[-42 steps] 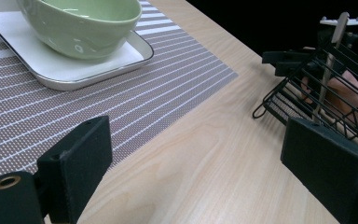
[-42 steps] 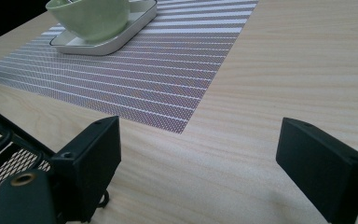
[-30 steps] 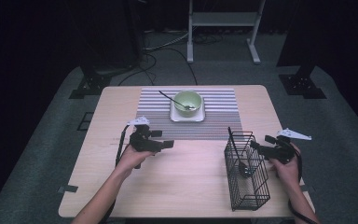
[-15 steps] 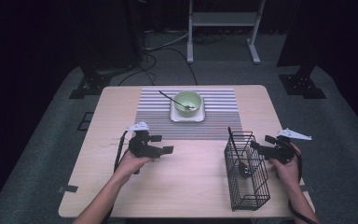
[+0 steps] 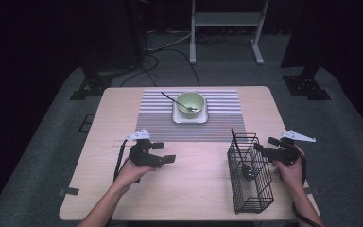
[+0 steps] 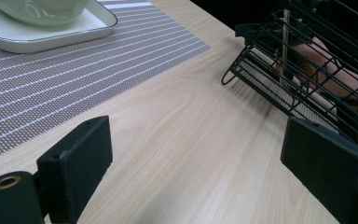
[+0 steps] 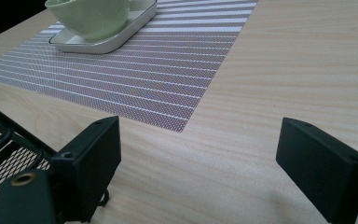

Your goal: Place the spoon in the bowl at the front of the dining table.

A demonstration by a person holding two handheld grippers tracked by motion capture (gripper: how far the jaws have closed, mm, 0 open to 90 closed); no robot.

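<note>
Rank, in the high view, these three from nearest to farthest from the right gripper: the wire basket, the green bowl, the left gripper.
1. Wire basket: just left of the right gripper, beside it.
2. Green bowl: farther back, on the striped mat.
3. Left gripper: across the table, on its left side.

The left gripper (image 5: 163, 152) is held low over the table in the person's left hand (image 5: 133, 169), jaws spread wide. The right gripper (image 5: 264, 146) sits in the right hand (image 5: 289, 170), jaws wide apart too, both forearms reaching in from below
</note>
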